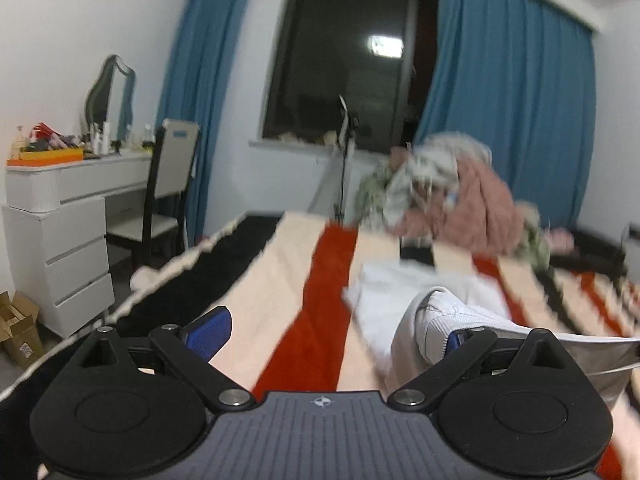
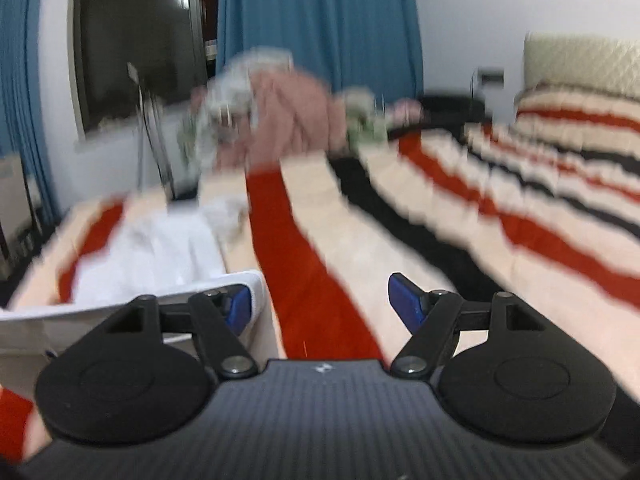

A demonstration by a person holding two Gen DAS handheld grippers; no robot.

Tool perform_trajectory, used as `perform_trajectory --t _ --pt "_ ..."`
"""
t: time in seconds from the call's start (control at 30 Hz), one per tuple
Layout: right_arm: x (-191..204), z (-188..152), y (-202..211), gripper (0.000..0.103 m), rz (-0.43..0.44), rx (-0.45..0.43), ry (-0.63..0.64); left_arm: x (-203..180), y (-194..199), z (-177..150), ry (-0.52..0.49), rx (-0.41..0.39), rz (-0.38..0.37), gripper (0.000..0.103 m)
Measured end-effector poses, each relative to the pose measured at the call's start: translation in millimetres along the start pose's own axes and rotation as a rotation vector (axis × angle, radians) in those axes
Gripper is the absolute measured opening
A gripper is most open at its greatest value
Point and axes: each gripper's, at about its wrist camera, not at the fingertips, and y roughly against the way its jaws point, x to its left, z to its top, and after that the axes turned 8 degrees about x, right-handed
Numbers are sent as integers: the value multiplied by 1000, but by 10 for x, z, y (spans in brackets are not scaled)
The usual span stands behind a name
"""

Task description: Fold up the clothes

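Both my grippers stand wide, gripping nothing: the left gripper (image 1: pixel 334 330) has a ribbed edge of the white, soft cotton garment (image 1: pixel 404 292) draped over its right finger, and the right gripper (image 2: pixel 320 300) has a fold against its left finger. The garment lies on the red, cream and black striped blanket (image 1: pixel 280 280). I judge it light, limp and slippery, best pinched at the thicker ribbed hem
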Motion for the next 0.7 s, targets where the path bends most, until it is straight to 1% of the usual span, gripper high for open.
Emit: perform_trajectory --t 0.1,0.17,0.2,0.3,0.37,0.43,0.5,0.57,0.63,0.7 --pt "32 492 422 72 45 -137 28 -63 349 430 58 -112 -3 99" --pt "66 909 740 72 85 -220 40 -136 645 842 84 -196 -1 100" --pt "75 1138 901 72 110 -254 39 -173 791 1050 97 -234 0 102" --pt "74 1867 1367 72 192 -292 24 -308 1225 1763 131 -306 23 102" --pt "78 2321 1690 72 222 -341 14 -390 1510 2181 144 -356 8 103" --pt "98 2707 1952 72 239 -400 17 -508 1792 2576 123 -416 19 103" --pt "127 3028 2086 73 247 -434 26 -630 2036 2941 89 -479 37 103" --pt "156 3348 2220 73 255 -468 35 -726 2207 3274 71 -525 32 103" --pt "185 3669 2354 74 263 -503 44 -837 2276 3567 53 -549 31 103" --pt "214 3989 2488 75 271 -537 53 -929 2240 3808 44 -560 25 103"
